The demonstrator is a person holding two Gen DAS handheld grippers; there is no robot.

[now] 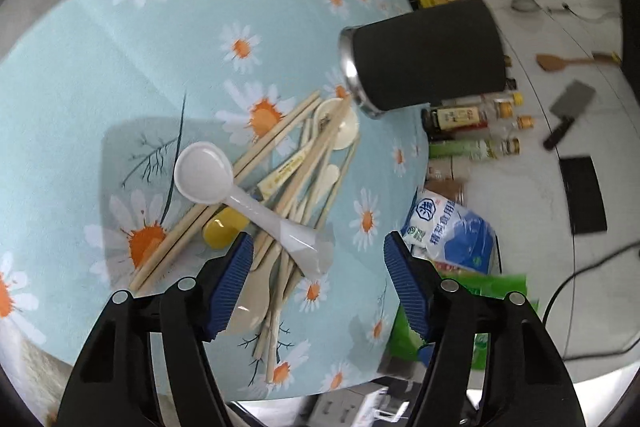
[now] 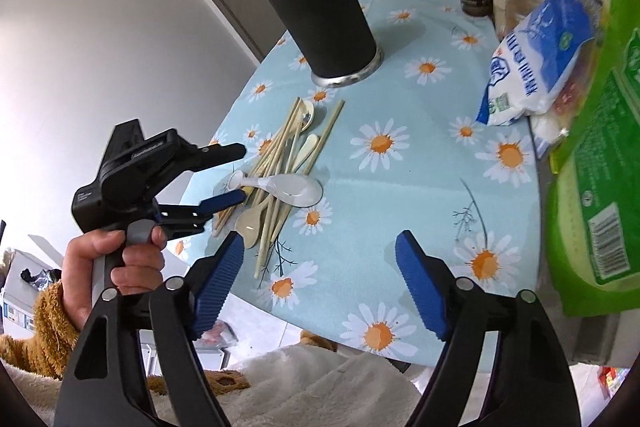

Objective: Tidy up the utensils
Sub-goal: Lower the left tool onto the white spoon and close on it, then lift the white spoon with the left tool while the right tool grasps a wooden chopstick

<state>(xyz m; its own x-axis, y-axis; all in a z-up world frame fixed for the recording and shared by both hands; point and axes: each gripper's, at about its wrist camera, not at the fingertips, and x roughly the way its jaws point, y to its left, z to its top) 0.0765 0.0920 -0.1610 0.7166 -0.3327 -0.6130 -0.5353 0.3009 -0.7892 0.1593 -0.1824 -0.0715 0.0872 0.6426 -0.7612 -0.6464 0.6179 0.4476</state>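
A heap of chopsticks [image 1: 280, 163] and spoons, topped by a white spoon [image 1: 240, 195], is seen on a daisy tablecloth [image 1: 120, 87] beside a black holder [image 2: 324, 23]. The left gripper [image 1: 318, 259] is held part-open around the white spoon's handle, not gripping. The right gripper [image 2: 320, 267] is held wide and empty above the cloth.

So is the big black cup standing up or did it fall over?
Standing up. The black cup rests on its silver base on the flowered tablecloth, open end on top, with the chopsticks lying beside it.
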